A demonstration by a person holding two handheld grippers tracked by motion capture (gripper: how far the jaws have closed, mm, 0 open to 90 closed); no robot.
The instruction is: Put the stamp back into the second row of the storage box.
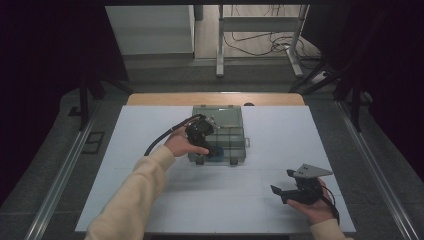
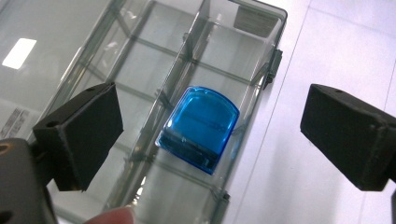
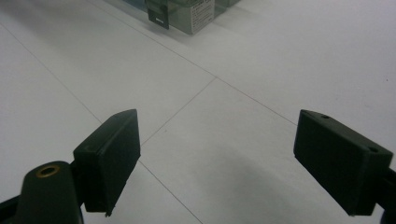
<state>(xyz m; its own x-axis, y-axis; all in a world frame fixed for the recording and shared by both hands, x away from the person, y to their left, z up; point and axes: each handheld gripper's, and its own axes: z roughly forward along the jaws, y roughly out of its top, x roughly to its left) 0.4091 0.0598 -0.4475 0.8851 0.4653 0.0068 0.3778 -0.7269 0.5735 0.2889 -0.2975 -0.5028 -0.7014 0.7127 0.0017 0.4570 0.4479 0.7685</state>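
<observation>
White table [image 1: 150,150], clear compartment box [image 1: 227,125] at centre, blue case [image 2: 200,127] inside, left gripper [image 2: 210,130] above it, jaws apart, right gripper [image 1: 282,184] at 5 o'clock, jaws apart, empty.

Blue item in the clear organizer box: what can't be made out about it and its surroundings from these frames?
- Blue item: its raised lettering is too blurred to read in the left gripper view; in the high view the left gripper and hand cover most of it.
- Organizer box: label at the frame's left edge is cut off and illegible.
- Right gripper view: box cropped by the top edge.
</observation>
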